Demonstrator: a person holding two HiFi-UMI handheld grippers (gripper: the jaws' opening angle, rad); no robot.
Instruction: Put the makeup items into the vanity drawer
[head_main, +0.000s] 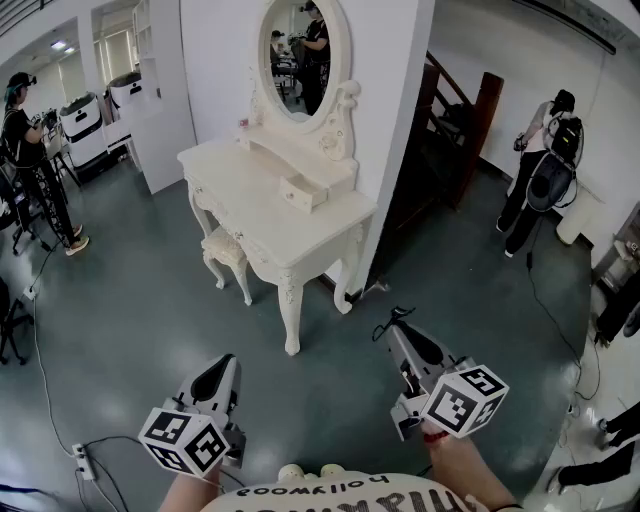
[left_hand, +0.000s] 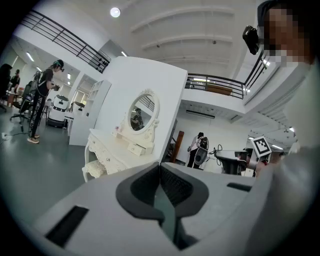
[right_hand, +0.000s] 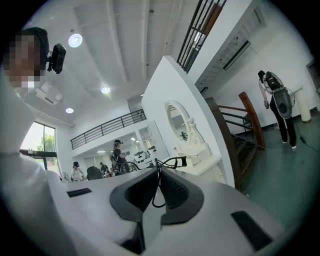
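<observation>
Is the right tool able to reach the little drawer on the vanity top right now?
Probably not yet: the right tool, shut on an eyelash curler, hangs well short of the drawer, only open floor between.

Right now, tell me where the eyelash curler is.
Head view, lower right: the eyelash curler is clamped in the right tongs, over the floor, short of the vanity.

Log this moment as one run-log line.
position: standing apart from vanity | left gripper: shut, empty | right gripper: shut on eyelash curler | small drawer: open
</observation>
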